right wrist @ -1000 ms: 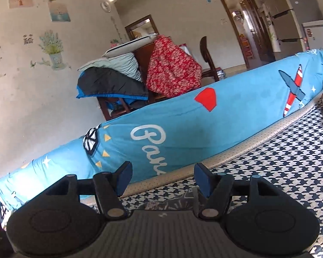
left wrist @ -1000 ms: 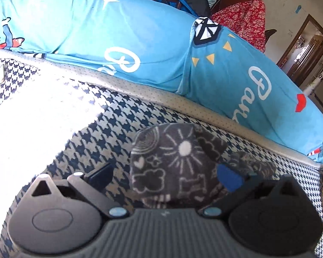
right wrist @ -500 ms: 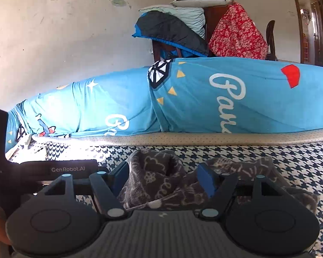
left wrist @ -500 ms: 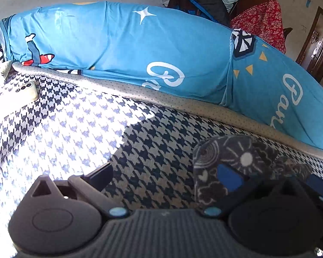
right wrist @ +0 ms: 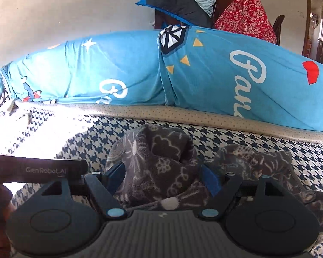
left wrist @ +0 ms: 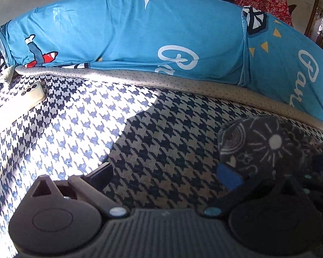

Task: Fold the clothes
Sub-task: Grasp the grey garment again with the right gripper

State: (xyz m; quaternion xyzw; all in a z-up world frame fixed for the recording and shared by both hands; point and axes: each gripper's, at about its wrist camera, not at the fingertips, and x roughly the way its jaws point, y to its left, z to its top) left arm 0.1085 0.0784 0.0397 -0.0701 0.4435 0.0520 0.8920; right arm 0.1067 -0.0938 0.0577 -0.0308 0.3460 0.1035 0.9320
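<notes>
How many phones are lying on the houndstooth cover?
1. A pale phone lies lens-side up at the far left of the houndstooth cover, just below the blue cushion. The right wrist view shows none, though glare there could hide one.

Left gripper (left wrist: 169, 174) jaws wide over houndstooth cover (left wrist: 97, 124); dark patterned garment (left wrist: 269, 146) beside right finger; phone (left wrist: 33, 93) far left.

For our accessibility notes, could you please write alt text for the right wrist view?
The right gripper is open, its fingers either side of a bunched dark grey patterned garment on a houndstooth sofa seat. Behind runs a long blue cushion with white lettering, with piled bedding against the wall.
</notes>
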